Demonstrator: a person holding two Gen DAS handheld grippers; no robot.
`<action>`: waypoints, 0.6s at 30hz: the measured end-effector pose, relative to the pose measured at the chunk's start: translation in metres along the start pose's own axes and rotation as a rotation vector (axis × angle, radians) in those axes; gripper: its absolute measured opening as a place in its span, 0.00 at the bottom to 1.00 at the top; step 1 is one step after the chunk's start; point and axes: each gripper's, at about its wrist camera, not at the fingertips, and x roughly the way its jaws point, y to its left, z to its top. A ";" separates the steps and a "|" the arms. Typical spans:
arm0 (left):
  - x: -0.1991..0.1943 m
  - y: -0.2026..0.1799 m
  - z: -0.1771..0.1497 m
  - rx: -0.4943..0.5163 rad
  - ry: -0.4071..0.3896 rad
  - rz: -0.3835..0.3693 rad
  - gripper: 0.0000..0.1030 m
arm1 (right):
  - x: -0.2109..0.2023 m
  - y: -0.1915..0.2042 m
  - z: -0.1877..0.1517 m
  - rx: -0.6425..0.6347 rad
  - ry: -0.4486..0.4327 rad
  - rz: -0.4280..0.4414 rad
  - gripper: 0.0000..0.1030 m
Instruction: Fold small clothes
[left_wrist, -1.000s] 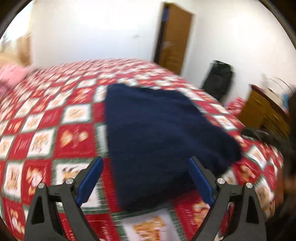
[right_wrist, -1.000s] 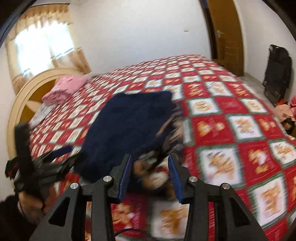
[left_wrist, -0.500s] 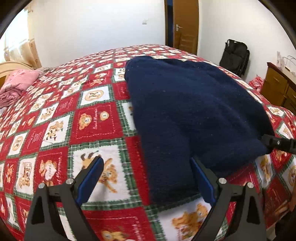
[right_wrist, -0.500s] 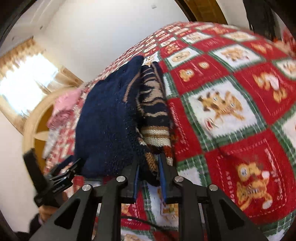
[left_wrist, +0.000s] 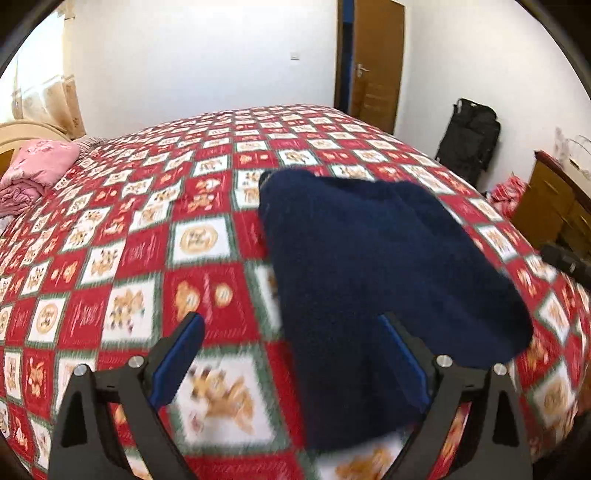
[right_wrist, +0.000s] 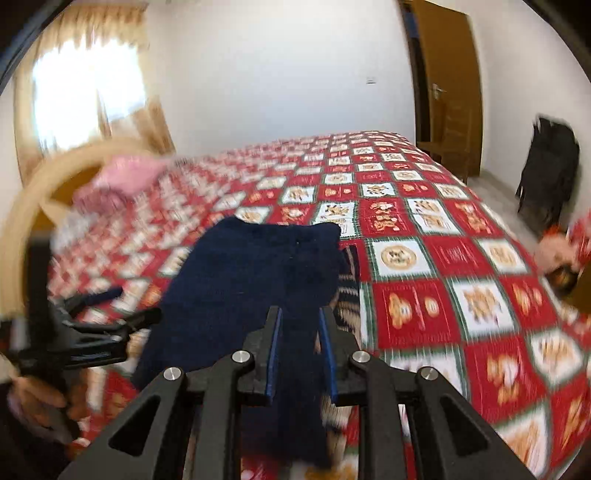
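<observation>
Here the right tool (right_wrist: 300, 330), jaws opening, pinches the blurred navy garment (right_wrist: 255, 280); left tool (left_wrist: 291, 363) wide.

Bed (left_wrist: 155, 258), covered by red-and-white checked bear-print quilt; dark navy garment (left_wrist: 369, 266) laid centrally, pink bedding (left_wrist: 37, 166) bundled at headboard.

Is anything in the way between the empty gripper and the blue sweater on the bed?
No. The left gripper hangs open right over the near edge of the navy sweater, with only the bedspread beneath. The right gripper has sweater cloth between its fingers.
</observation>
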 end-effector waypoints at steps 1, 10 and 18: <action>0.005 -0.006 0.006 -0.006 -0.003 -0.003 0.93 | 0.017 0.001 0.003 -0.020 0.022 -0.027 0.20; 0.061 -0.030 0.018 -0.020 0.086 0.094 0.94 | 0.081 -0.049 -0.014 0.152 0.162 0.010 0.20; 0.069 -0.036 0.014 0.008 0.057 0.106 1.00 | 0.095 -0.049 -0.011 0.139 0.132 0.028 0.21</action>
